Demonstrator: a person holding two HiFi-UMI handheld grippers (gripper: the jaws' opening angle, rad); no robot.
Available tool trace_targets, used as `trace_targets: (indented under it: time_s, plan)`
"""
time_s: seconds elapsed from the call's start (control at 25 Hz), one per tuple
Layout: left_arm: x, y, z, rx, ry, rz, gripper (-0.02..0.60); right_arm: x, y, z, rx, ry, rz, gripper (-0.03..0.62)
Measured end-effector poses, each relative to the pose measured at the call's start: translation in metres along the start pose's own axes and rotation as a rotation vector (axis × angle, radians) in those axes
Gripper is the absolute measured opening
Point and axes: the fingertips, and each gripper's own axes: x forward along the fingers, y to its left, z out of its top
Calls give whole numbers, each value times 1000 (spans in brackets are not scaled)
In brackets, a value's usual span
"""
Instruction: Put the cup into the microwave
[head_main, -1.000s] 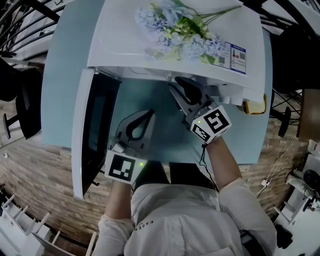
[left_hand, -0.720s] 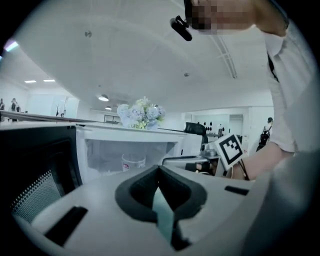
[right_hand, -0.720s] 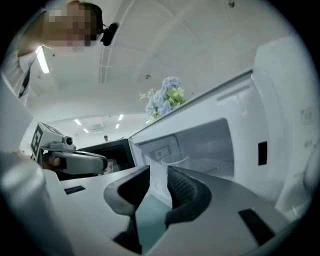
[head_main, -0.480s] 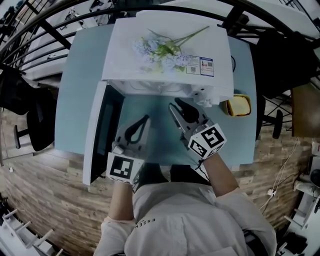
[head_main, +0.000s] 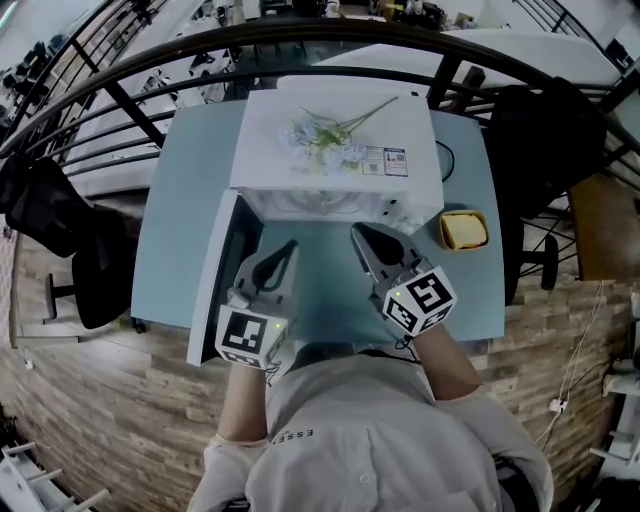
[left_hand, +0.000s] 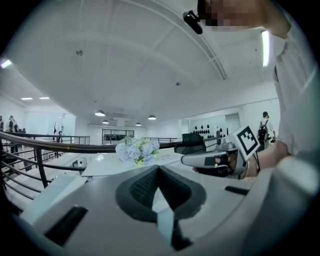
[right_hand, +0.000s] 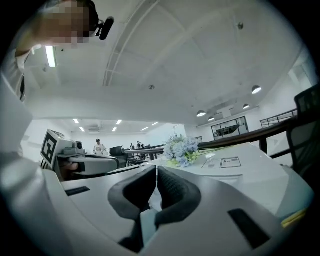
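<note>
The white microwave (head_main: 400, 195) stands on a light blue table (head_main: 185, 190) with its door (head_main: 212, 285) swung open to the left. What is inside it is hidden from the head view. A yellow container (head_main: 463, 229), possibly the cup, sits on the table right of the microwave. My left gripper (head_main: 290, 246) and right gripper (head_main: 357, 232) hover side by side in front of the opening, both shut with nothing in them. The left gripper (left_hand: 159, 168) and right gripper (right_hand: 156, 168) point upward and level, each seeing the other and the microwave's top (right_hand: 235, 172).
A bunch of pale blue flowers (head_main: 325, 135) lies on the microwave's top. Black chairs stand left (head_main: 60, 230) and right (head_main: 540, 140) of the table. A dark curved railing (head_main: 300, 35) runs behind it. Wooden floor surrounds the table's near edge.
The head view has pulled back and up, so the microwave looks smaller. My right gripper has drawn back from the microwave's opening toward the body. The left gripper has stayed near the door.
</note>
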Motion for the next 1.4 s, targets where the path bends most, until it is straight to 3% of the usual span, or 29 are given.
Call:
trace_targets:
  time_s: [0.48,1.4]
  plan:
    - [-2,16,30,39,-56,-14,0,-10,6,35,-92,-82,-82,15]
    - [-8,21,28,47,-55,-11,0,-11,6,30,-100,-81,-85,15]
